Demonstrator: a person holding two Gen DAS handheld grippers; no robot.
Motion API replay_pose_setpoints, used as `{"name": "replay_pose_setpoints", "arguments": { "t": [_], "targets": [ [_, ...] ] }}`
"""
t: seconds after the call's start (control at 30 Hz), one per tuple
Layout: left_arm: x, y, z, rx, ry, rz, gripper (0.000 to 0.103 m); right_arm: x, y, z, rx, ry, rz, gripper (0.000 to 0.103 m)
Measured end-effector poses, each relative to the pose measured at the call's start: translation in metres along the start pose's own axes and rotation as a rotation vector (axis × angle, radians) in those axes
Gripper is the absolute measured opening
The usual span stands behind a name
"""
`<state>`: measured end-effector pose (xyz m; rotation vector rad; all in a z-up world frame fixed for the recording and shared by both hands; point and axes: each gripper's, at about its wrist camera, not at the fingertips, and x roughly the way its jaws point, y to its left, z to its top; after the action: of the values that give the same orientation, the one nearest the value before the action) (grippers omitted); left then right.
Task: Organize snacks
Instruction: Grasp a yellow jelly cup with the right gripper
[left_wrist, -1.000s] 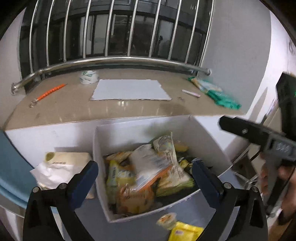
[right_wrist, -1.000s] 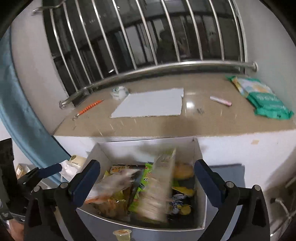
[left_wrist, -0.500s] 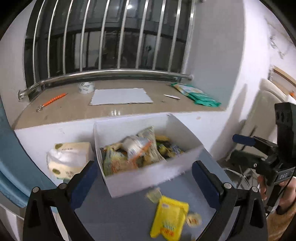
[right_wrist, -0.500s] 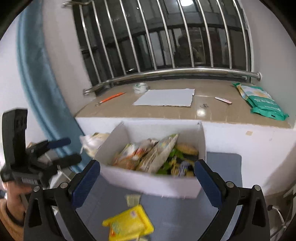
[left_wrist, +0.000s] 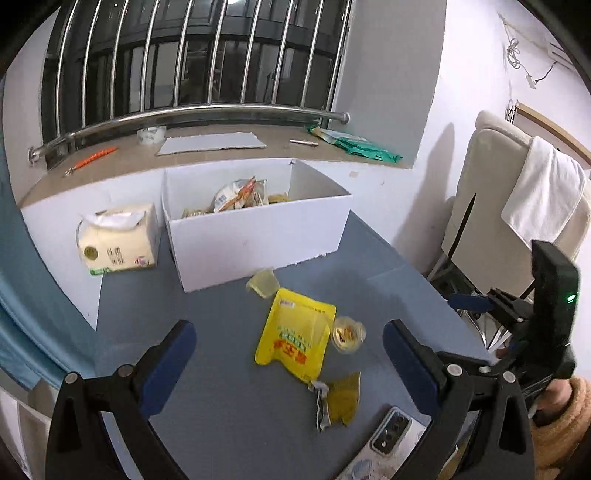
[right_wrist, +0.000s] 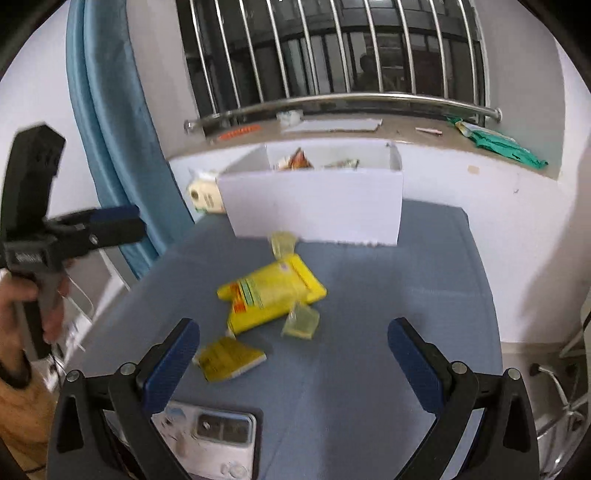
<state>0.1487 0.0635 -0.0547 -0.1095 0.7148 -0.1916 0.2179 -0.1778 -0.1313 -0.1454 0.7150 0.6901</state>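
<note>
A white box (left_wrist: 258, 236) (right_wrist: 314, 206) holding several snack packets stands at the far edge of the blue-grey table (left_wrist: 236, 413). In front of it lie a yellow snack pouch (left_wrist: 295, 332) (right_wrist: 269, 295), a jelly cup (left_wrist: 263, 282) (right_wrist: 282, 242) by the box wall, a second cup (left_wrist: 347, 332) (right_wrist: 301, 321) beside the pouch, and a small yellow-green wrapper (left_wrist: 341, 400) (right_wrist: 229, 358). My left gripper (left_wrist: 288, 350) hangs open above the pouch, holding nothing. My right gripper (right_wrist: 293, 350) is open too, above the second cup and wrapper.
A tissue pack (left_wrist: 118, 240) sits left of the box. A phone (left_wrist: 391, 435) (right_wrist: 218, 432) lies near the table's front edge. The windowsill (left_wrist: 207, 155) behind holds a grey sheet, a tape roll and green packets. A chair with a white towel (left_wrist: 543, 188) stands right.
Both grippers have pulled back from above the box toward the table's front edge. The pouch, cups, wrapper and phone have come into view. Both stay open.
</note>
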Motion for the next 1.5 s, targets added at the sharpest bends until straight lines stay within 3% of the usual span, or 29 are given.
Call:
{"name": "replay_pose_setpoints", "arguments": {
  "t": [0.17,0.5,0.57,0.63,0.7,0.93,1.13,1.33,1.5],
  "targets": [
    [0.0,0.004,-0.008,-0.016,0.015,0.007,0.103,0.03,0.001,-0.007,-0.017,0.064,0.0,0.103],
    [0.014,0.006,-0.027,-0.008,0.076,0.015,0.103,0.103,-0.011,-0.003,0.074,0.177,0.079,0.1],
    [0.018,0.006,-0.028,-0.003,0.088,0.02,0.103,0.114,-0.014,-0.003,0.1,0.2,0.102,0.083],
    [0.022,0.006,-0.029,-0.001,0.095,0.02,0.103,0.117,-0.018,-0.001,0.106,0.192,0.064,0.033],
    [0.025,0.006,-0.03,0.002,0.103,0.015,0.103,0.114,-0.025,-0.001,0.153,0.202,0.104,0.033],
    [0.049,-0.002,-0.022,0.038,0.141,0.005,0.103,0.079,-0.028,-0.004,0.147,0.13,0.118,0.032],
    [0.093,-0.017,-0.018,0.11,0.224,-0.009,0.103,0.039,-0.032,-0.001,0.166,0.061,0.128,0.033],
    [0.137,-0.025,-0.017,0.143,0.292,-0.072,0.103,0.006,-0.034,-0.004,0.173,0.009,0.12,0.033],
    [0.17,-0.021,-0.02,0.179,0.374,-0.024,0.103,-0.01,-0.038,-0.01,0.183,-0.01,0.12,0.033]
  ]
}}
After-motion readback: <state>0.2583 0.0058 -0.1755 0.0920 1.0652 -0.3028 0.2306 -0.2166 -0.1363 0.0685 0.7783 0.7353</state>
